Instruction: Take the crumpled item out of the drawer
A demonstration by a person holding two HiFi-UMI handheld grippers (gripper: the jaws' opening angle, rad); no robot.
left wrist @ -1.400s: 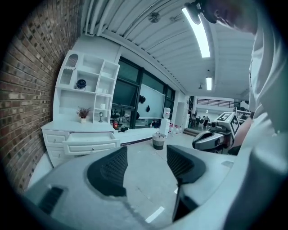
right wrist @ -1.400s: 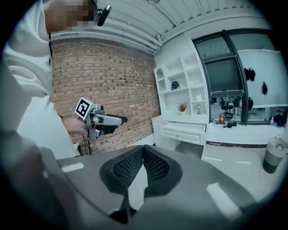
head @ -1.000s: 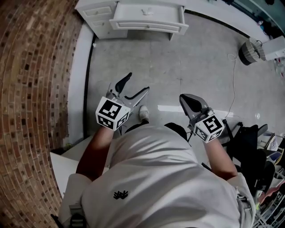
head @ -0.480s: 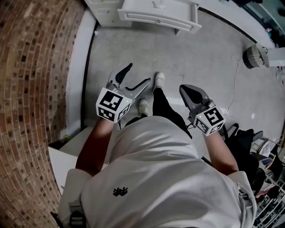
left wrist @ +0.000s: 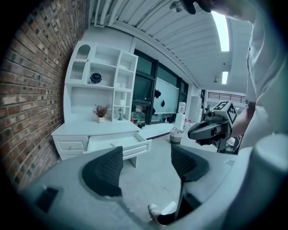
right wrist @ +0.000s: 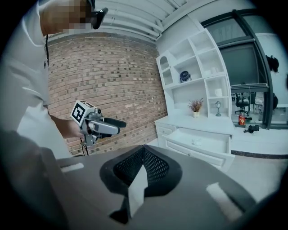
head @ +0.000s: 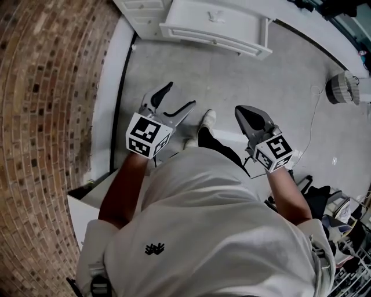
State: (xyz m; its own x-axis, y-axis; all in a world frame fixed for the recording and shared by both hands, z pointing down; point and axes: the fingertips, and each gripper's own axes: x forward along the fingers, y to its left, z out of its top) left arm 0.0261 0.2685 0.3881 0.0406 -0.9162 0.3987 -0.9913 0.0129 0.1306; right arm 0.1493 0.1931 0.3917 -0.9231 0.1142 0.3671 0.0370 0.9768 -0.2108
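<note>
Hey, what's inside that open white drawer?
A small white crumpled item lies in the drawer, near the middle. The rest of the floor that shows looks bare. The strip just behind the drawer's front is hidden from every view.

Right gripper [right wrist: 143, 152], fingers [right wrist: 156, 168] together; crumpled item [right wrist: 197, 142] in open drawer [right wrist: 200, 152] beyond.

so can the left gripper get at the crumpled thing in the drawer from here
Probably not from here. The drawer is open with the crumpled item exposed inside, and the left gripper is open, but a stretch of floor separates them. Nothing blocks the way.
</note>
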